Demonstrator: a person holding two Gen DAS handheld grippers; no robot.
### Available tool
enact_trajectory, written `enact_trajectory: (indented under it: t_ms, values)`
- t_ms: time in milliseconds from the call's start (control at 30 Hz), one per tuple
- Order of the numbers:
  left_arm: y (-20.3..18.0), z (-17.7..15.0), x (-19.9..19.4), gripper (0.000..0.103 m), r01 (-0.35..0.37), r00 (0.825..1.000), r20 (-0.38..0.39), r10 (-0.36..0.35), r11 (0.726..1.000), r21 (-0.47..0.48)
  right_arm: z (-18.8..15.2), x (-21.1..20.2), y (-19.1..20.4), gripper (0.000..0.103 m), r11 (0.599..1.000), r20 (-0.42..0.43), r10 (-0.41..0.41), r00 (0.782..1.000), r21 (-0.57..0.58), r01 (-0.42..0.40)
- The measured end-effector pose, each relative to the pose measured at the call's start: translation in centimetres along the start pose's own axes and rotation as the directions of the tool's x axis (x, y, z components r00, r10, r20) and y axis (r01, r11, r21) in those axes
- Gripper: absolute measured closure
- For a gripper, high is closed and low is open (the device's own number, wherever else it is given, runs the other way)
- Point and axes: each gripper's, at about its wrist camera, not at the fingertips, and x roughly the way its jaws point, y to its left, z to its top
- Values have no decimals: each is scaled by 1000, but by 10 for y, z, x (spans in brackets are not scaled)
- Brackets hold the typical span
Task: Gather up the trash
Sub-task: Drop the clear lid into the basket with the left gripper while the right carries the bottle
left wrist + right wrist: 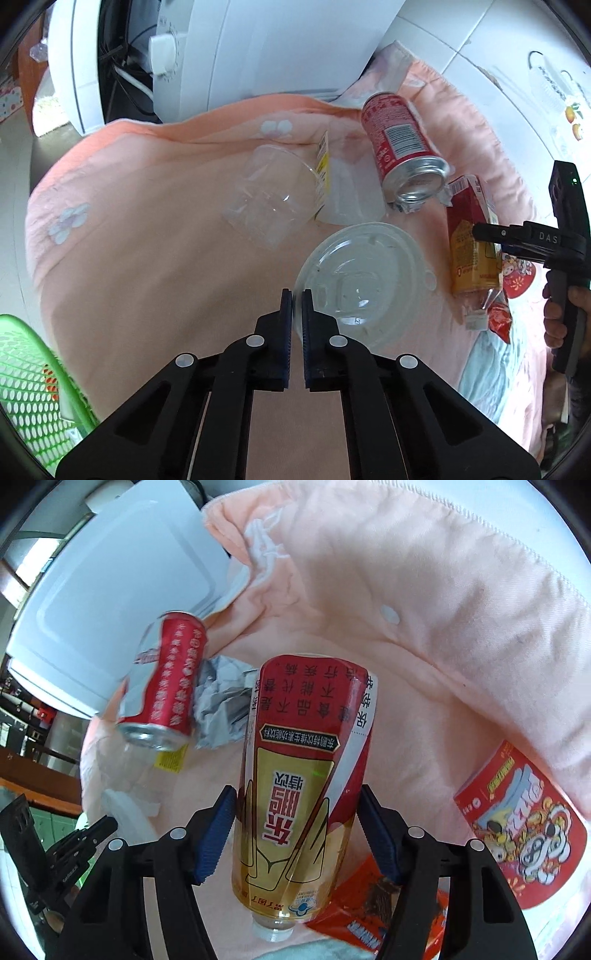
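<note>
Trash lies on a pink blanket [155, 236]. My left gripper [296, 295] is shut on the near rim of a clear plastic lid [364, 273]. Beyond it lie a clear plastic cup [269, 195] on its side and a red can [400, 144]. My right gripper [297, 805] is open, with its blue pads on either side of a red and gold drink bottle [295, 775]; contact is unclear. The bottle [471, 243] and the right gripper [491, 232] also show in the left wrist view. The red can [166, 679] lies left of the bottle.
A green mesh basket [33, 387] stands at the lower left. A white appliance [229, 48] stands behind the blanket. Crumpled grey paper [221, 698], a red cartoon-printed pack [524, 823] and an orange wrapper [373, 901] lie near the bottle.
</note>
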Motion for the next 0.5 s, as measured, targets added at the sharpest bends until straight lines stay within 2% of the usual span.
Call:
enact_trajectory:
  t_ms: [333, 500]
  values:
    - [7, -20, -59, 101, -80, 992, 100, 81, 997, -9, -33, -37, 32, 40, 991, 64, 91, 994, -104, -84]
    - [17, -30, -82, 101, -102, 987, 124, 105, 994, -29, -47, -46, 53, 40, 980, 66, 143, 987, -149, -132]
